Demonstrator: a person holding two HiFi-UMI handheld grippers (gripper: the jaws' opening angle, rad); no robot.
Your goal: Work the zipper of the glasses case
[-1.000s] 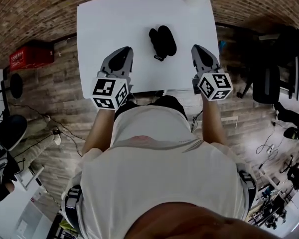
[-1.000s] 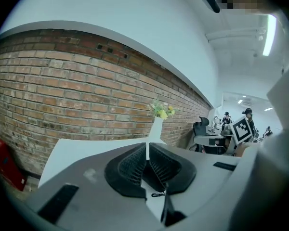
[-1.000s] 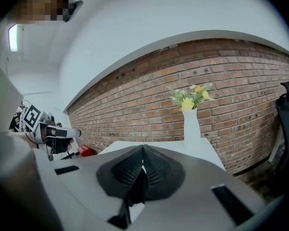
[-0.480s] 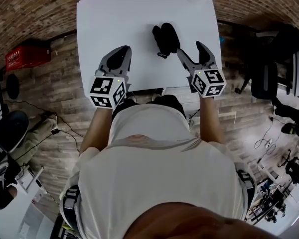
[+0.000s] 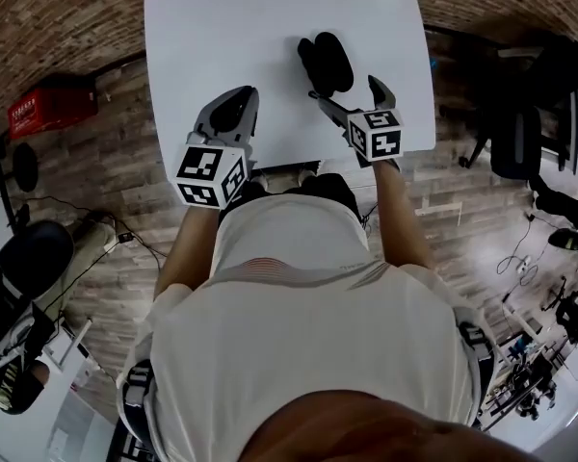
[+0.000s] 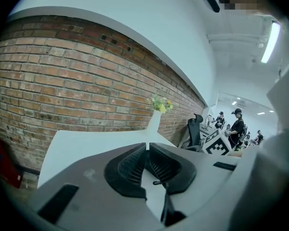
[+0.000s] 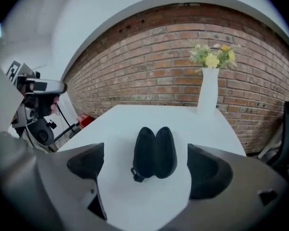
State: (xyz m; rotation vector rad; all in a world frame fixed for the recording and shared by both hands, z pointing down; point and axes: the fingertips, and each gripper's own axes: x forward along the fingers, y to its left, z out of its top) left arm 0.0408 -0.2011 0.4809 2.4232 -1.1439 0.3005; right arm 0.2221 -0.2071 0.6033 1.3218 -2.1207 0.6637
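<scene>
A black glasses case (image 5: 326,63) lies on a white table (image 5: 222,37). It is the thing to look at first, and every place here is told from it. The case shows two round halves side by side. A little black tab (image 7: 135,174) sticks out from the end of the case that is closest to the person. The right gripper (image 5: 347,94) is just beside the case, on its near side and a bit to the right. Its two jaws have just been opening and now stand wide apart. In the right gripper view the case sits in the gap in front of the jaws, and neither pad touches it, so this gripper holds nothing. The left gripper (image 5: 233,104) is to the left of the case and closer to the person, well apart from it. Its jaws are pressed together with nothing between them. Behind the case, at the far right of the table, stands a white vase (image 7: 209,88) with yellow flowers (image 7: 212,56). Behind that is a brick wall (image 7: 149,66). Far to the left of the case, down on the wooden floor, sits a red box (image 5: 48,109).
</scene>
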